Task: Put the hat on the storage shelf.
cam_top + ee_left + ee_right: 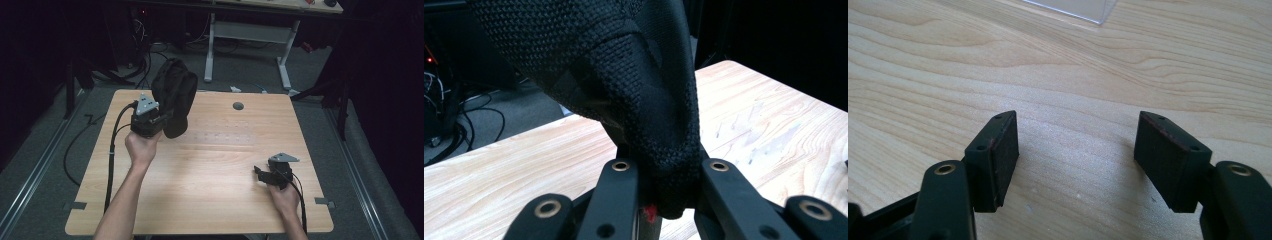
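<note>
The black knit cloth (624, 75) hangs bunched above the table's (210, 170) left rear, pinched between the left gripper's (669, 197) jaws. The right gripper (1075, 160) gapes wide, empty, over bare wood.

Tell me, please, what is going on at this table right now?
A person holds a set of tongs in each hand at a wooden table. The left tongs are shut on a black woven fabric item, lifted above the far left part of the table. The right tongs are open, holding nothing, low over the near right part of the tabletop.
</note>
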Demonstrator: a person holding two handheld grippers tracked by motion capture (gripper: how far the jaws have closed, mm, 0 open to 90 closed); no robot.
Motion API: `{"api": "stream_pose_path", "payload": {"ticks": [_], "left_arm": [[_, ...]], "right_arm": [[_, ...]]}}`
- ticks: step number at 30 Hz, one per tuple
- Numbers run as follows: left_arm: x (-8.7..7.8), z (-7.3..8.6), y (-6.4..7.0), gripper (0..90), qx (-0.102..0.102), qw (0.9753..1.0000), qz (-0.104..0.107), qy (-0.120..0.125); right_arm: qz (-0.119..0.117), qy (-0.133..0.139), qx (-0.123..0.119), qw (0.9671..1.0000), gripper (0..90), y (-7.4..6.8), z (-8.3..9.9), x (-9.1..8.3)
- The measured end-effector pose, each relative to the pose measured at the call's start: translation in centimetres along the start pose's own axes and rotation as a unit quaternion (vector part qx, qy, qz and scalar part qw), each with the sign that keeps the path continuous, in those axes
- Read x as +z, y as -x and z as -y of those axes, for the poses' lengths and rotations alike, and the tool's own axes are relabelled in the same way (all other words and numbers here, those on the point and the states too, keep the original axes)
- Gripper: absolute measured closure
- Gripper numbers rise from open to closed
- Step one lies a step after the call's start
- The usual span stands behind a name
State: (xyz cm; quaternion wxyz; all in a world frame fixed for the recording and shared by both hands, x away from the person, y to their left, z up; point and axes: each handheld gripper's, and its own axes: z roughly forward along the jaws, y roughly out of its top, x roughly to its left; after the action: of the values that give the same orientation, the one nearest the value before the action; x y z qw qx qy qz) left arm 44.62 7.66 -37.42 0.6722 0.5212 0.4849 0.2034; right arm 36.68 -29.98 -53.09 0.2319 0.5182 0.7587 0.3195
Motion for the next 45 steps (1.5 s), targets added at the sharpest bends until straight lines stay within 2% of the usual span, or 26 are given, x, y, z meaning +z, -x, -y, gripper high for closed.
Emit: {"api": "stream_pose_path", "payload": {"ticks": [3,15,22,34,45], "left_arm": [[0.3,0.3,-0.1,83.2,0.008,1.0,-0.006,-0.001],[0.9,0.8,0.2,83.1,0.009,0.9998,-0.016,0.0],[1.2,1.7,0.1,83.1,0.012,0.9997,-0.024,0.0],[1.3,3.4,-1.2,81.3,-0.018,0.9996,-0.02,-0.004],[0.7,3.1,-1.9,62.6,-0.038,0.9987,-0.031,-0.011]], "right_arm": [[0.0,0.0,0.001,1.0,34.3,0.0,0.0,0.0],[0.0,0.0,0.001,1.0,34.2,0.0,0.0,0.0],[0.001,-0.001,0.003,1.0,34.2,-0.1,0.0,0.0],[0.001,0.0,0.002,1.0,34.1,0.0,0.0,0.0],[0.001,-0.001,0.003,1.0,34.1,-0.1,0.0,0.0]]}}
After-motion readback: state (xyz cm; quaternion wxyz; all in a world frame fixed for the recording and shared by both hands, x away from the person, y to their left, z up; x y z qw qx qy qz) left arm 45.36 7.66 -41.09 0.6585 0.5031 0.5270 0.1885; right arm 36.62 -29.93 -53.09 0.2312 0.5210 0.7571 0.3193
